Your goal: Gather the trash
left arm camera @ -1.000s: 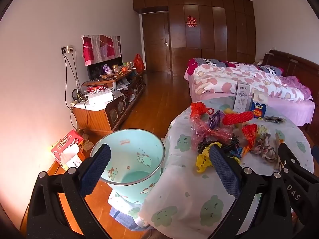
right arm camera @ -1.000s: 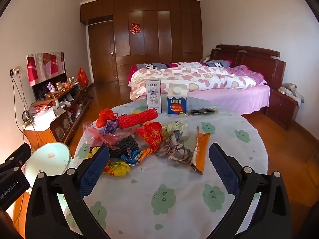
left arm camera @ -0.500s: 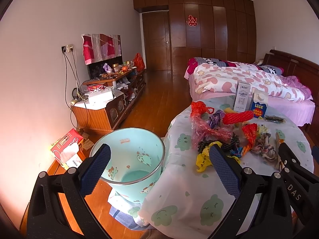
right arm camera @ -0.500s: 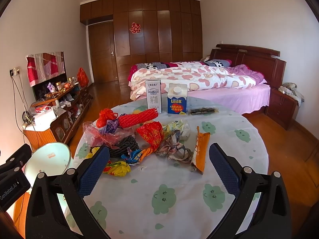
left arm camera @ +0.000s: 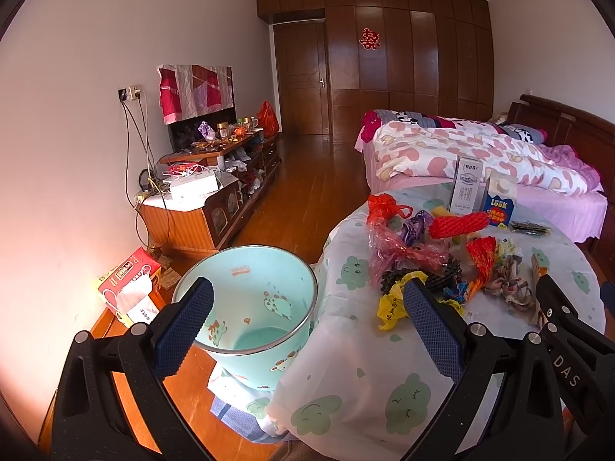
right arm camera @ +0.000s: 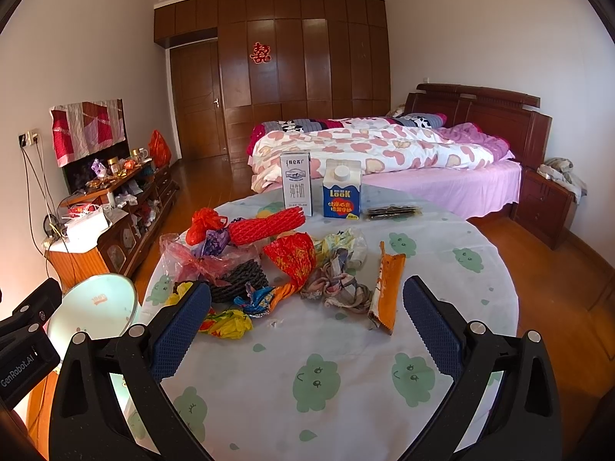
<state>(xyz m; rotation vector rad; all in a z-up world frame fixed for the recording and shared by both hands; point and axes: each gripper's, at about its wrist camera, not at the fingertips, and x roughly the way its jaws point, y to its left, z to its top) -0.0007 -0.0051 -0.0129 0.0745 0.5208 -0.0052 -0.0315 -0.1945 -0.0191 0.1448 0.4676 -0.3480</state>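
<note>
A heap of crumpled wrappers and plastic bags (right arm camera: 269, 265) lies on the round table (right arm camera: 346, 376) with a cloud-print cloth. An orange snack wrapper (right arm camera: 386, 288) lies at the heap's right and a yellow wrapper (right arm camera: 226, 322) at its near left. Two cartons (right arm camera: 340, 190) stand behind. A pale blue bin (left arm camera: 250, 307) stands on the floor left of the table. My left gripper (left arm camera: 307, 330) is open, held above the bin's rim and the table edge. My right gripper (right arm camera: 307, 326) is open over the table's near side, short of the heap. Both hold nothing.
A low wooden cabinet (left arm camera: 207, 207) crowded with items runs along the left wall, with a red tissue box (left arm camera: 130, 284) on the floor beside it. A bed (right arm camera: 384, 153) with a pink quilt stands behind the table. Bare wooden floor (left arm camera: 303, 192) lies between cabinet and bed.
Almost nothing has moved. Both grippers stay open and nearly still, with only a tiny drift of view.
</note>
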